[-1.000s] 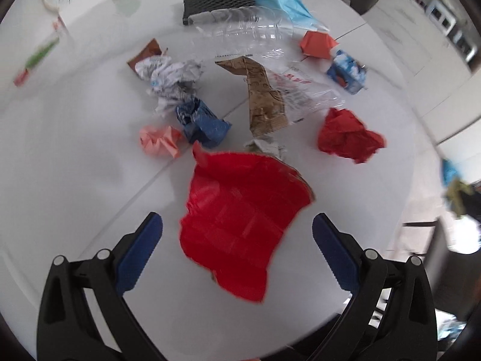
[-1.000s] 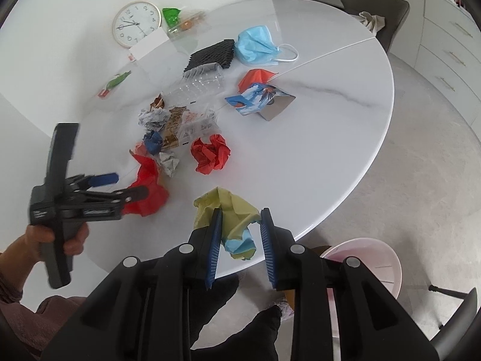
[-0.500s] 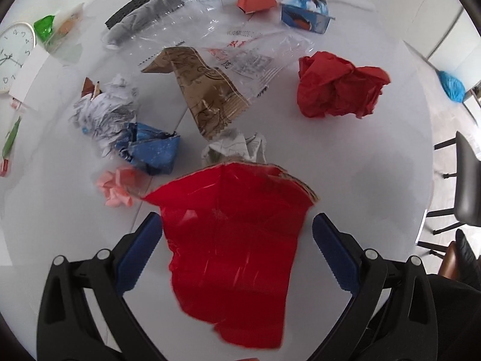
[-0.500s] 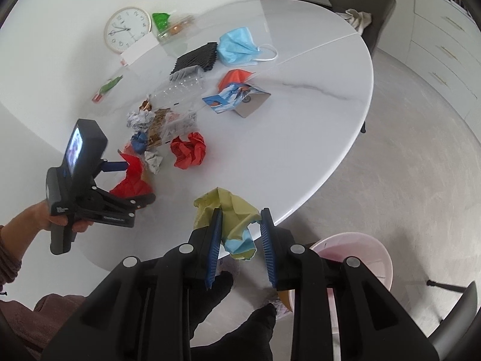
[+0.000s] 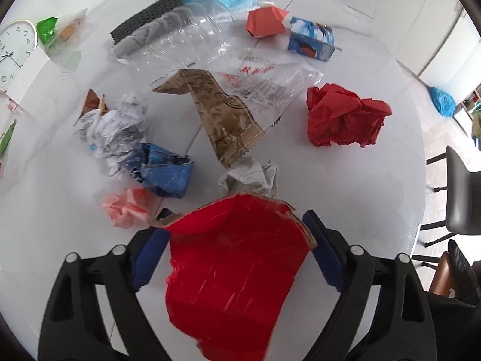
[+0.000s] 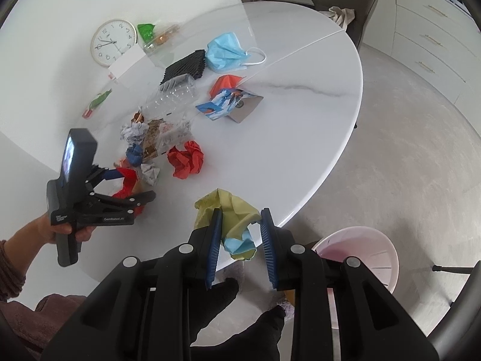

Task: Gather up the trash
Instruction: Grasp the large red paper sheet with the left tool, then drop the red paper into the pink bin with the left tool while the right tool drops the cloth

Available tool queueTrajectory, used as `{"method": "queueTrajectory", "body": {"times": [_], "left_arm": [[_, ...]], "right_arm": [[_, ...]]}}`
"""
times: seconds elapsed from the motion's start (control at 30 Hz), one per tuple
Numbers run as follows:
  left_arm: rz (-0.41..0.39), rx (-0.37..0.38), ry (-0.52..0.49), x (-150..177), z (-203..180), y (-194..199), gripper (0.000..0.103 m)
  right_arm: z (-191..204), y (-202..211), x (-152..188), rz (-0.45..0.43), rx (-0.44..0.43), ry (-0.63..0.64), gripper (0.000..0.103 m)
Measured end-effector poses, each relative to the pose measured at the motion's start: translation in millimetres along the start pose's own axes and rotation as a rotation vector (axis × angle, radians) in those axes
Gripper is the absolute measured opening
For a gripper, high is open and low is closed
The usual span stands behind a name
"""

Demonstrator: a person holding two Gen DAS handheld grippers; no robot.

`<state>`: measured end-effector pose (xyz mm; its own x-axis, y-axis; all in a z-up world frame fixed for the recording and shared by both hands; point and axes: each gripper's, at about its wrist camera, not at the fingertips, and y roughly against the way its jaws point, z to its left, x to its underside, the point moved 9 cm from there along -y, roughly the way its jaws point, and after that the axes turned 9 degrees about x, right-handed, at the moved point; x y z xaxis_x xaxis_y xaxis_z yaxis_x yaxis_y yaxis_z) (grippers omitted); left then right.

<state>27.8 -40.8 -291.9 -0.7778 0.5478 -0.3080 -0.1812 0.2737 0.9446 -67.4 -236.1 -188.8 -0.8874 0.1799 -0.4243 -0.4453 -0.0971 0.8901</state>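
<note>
Blue-padded jaws of the left gripper (image 5: 236,252) have just been closing around the red wrapper (image 5: 234,273) on the table (image 5: 345,180); the pads' contact is unclear. Right gripper (image 6: 240,248) clamps yellow-blue trash (image 6: 237,225) beyond the wrapper, at the table's edge.

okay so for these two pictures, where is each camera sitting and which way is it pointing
Left wrist: rides the left gripper, aimed steeply down at the red sheet between its fingers; only fingers show.
Right wrist: rides the right gripper, which grips a yellow and blue wad, facing across the table; a hand shows.
Shared: red paper ball, clock.
</note>
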Motion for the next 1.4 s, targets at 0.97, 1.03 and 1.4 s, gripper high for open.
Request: {"method": "queueTrajectory", "body": {"times": [0.97,1.03,1.4], "left_arm": [[-0.156,0.274,-0.22,-49,-194,101,0.067],[-0.128,0.297,-0.25,-52,-220,87,0.068],[-0.011,0.382,-0.382,-45,-338,35,0.08]], "right_arm": [[-159,-55,129,0.25,0.245,-0.2,0.064],[-171,-60,137,0.261,0.293,-0.207,0.08],[-233,39,129,0.081,0.349,-0.406,0.098]]}}
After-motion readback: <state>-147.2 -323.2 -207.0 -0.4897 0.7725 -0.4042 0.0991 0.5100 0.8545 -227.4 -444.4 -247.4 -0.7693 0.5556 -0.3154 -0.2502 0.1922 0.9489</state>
